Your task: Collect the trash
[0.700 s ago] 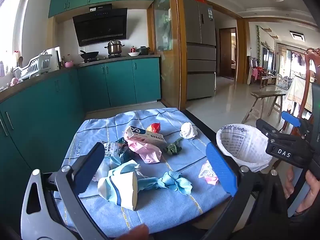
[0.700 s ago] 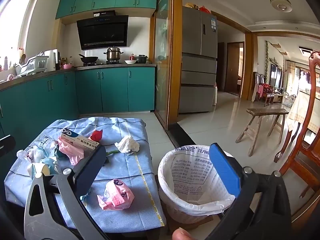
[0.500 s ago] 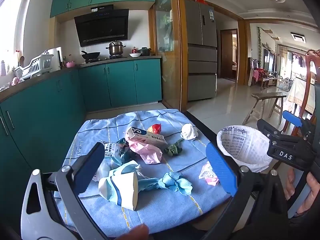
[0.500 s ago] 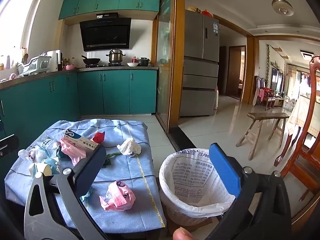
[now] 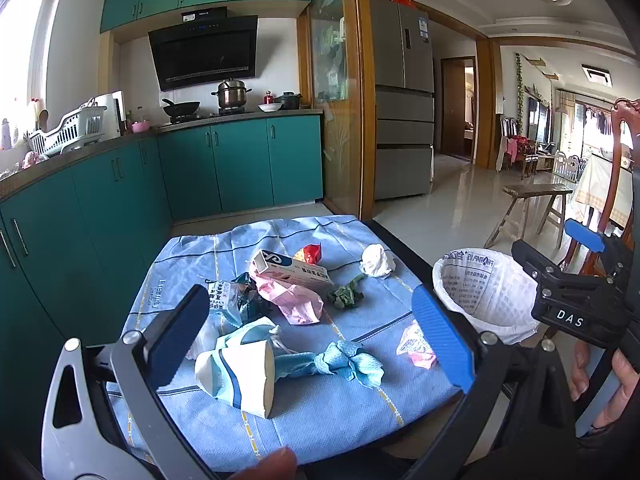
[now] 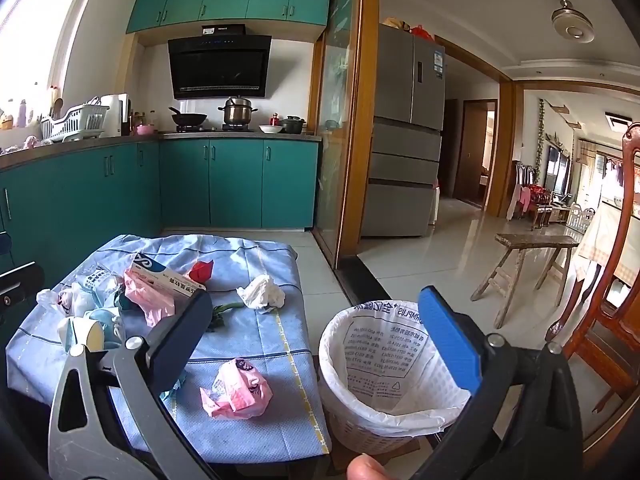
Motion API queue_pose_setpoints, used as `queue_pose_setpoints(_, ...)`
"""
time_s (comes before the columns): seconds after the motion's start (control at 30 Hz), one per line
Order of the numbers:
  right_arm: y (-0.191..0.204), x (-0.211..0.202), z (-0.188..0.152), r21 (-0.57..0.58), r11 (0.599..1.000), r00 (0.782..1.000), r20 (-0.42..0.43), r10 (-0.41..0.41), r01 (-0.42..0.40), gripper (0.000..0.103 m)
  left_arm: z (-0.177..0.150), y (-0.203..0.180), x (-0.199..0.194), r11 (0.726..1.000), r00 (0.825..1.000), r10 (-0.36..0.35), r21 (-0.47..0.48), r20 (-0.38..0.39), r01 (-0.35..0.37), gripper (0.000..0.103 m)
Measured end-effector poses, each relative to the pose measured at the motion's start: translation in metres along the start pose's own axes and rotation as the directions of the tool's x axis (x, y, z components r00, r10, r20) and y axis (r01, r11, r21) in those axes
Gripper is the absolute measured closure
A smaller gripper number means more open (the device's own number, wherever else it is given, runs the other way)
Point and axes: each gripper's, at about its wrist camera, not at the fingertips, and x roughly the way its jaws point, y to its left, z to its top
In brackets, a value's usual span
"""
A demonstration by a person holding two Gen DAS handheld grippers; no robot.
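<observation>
Not much has shifted since the earlier frames — both views have drifted only a touch, and every bit of trash sits where it did.

Biggest thing first: the blue tablecloth [image 5: 304, 412] covers a low table, and all the litter lies on it. Right beside the table's right edge stands the waste basket [image 6: 384, 364], lined with a white bag.

On the cloth, the paper cup [image 5: 240, 376] lies tipped on its side near the front, with a crumpled blue tissue [image 5: 348, 362] just to its right. Behind them sits a pink bag [image 5: 298, 302], with a long white carton [image 5: 296, 270] resting partly on it. A clear wrapper with print [image 5: 226, 300] lies to the left of the pink bag. Near the front right edge there's a small pink wrapper [image 6: 236, 390], close to the basket. Farther back there's a white paper wad [image 5: 376, 261], a green scrap [image 5: 346, 294] and a small red packet [image 5: 311, 253].

The left gripper [image 5: 310, 334] hangs over the front of the table with its fingers spread as wide as they go, gripping nothing — the cup just shows between them. The right gripper [image 6: 316, 346] is likewise fully spread and empty, hovering between the table's corner and the basket.
</observation>
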Motion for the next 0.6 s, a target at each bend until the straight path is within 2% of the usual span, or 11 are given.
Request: queue_pose_setpoints(0.6, 0.0025, -0.0007, -0.0021, -0.004, 1.000, 1.000, 0.003, 0.000, 0.000, 0.002, -0.0041, -0.0003, 0.0036, 1.000, 1.000, 0.002, -0.003, -0.009, -0.002, 0.003)
